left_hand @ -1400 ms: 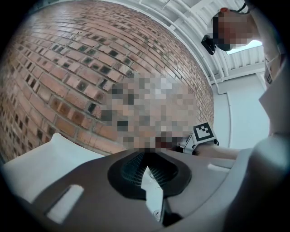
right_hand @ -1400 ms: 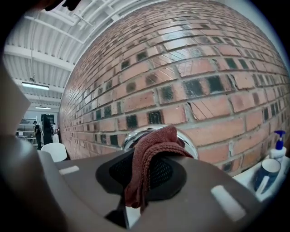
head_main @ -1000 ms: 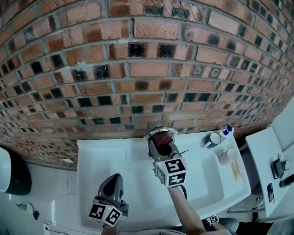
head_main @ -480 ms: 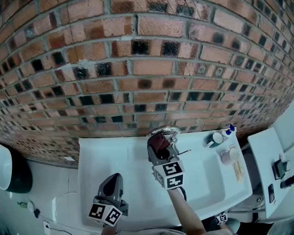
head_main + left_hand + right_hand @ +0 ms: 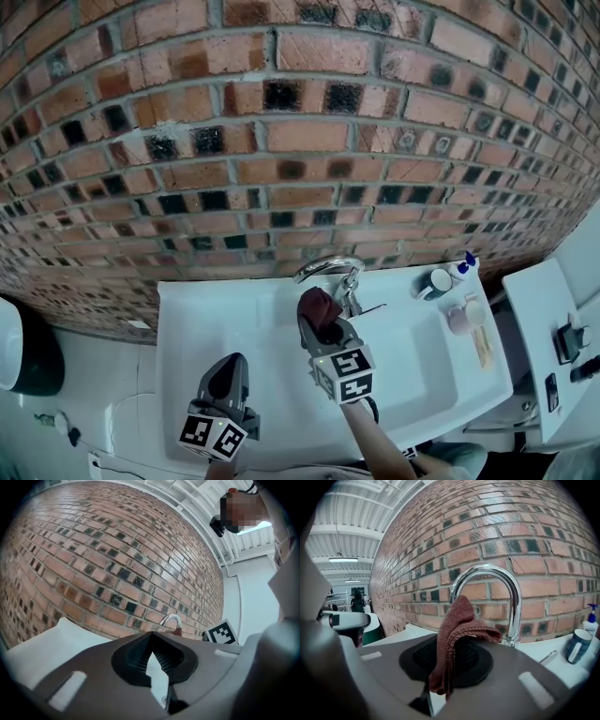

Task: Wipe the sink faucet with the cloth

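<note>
Back it came: the right gripper [image 5: 320, 317] had slid down off the faucet [image 5: 328, 266], fingers clamped on the cloth [image 5: 317, 302], now just below the spout, one pass seemingly done. The left gripper [image 5: 230, 366] idled over the sink [image 5: 202, 323], fingers closed on nothing.

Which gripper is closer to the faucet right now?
Right. The right gripper, shut on the cloth, sits just in front of the faucet; the left gripper hangs back over the sink, front left.
</note>
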`<state>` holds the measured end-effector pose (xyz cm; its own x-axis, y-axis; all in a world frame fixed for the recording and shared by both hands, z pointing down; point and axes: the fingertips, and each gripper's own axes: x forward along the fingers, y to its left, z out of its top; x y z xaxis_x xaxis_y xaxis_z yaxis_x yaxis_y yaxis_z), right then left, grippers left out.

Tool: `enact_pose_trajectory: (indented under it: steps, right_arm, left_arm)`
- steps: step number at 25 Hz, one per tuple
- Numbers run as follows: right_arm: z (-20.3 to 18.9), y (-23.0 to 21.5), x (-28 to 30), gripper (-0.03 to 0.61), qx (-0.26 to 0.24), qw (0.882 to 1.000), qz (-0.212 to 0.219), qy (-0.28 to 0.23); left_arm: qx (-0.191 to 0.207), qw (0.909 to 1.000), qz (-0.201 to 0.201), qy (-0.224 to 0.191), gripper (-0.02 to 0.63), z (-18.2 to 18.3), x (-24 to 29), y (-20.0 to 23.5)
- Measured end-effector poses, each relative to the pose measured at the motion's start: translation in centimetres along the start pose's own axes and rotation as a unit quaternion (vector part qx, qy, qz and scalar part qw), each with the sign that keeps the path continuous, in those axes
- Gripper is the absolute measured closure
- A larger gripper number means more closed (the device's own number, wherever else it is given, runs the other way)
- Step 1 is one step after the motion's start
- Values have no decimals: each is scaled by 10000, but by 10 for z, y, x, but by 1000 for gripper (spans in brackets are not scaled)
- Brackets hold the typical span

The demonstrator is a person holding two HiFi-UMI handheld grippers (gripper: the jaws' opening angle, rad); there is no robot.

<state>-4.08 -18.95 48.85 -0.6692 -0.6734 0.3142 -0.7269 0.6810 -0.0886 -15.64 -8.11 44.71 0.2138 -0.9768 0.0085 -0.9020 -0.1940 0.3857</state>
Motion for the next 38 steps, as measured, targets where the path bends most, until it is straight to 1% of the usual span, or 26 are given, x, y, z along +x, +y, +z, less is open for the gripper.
enact_pose_trajectory:
  steps: [3,5,9,10,12,15,18,24,27,34,38]
  right_arm:
    - [17,9,-6,525,-18,9998,90,-203]
    - [32,15,-7,525,-134,9992,180,-339]
    - [56,35,-4,525,-663,9957,452,-467]
    - [59,38,-2,525,-680,9952,517,-484]
    - [63,36,4,525,-495,9960,541,-505]
    - [67,19,7,526,-260,9976,323,-550]
    - [77,2,3,526,-89,9972,145,-729]
    - [99,-23,-13,525,17,9943,-69,-1065]
    - [108,-37,-24,525,184,9922,-202,-1213]
    - [113,-65,-40,525,117,9905,-623,-1220]
    - [112,-84,-49,525,205,9877,-921,-1245]
  left_arm:
    - [2,10000,-36,-16,609,1,1,-3]
    - [10,10000,-57,-29,609,1,0,-5]
    - [3,10000,-44,-60,609,2,-1,-5]
    - [1,10000,-35,-68,609,3,-2,-4]
    - [-4,10000,-20,-84,609,4,-2,-3]
    - [-9,10000,-13,-84,609,4,-4,-2]
    - [-17,10000,28,-81,609,5,-5,2]
    - [-31,10000,-9,-55,609,2,-1,1]
    - [-21,10000,-60,-31,609,1,1,-3]
    - [-45,10000,-6,-40,609,1,0,0]
    - [-42,10000,-29,-24,609,1,-1,-1]
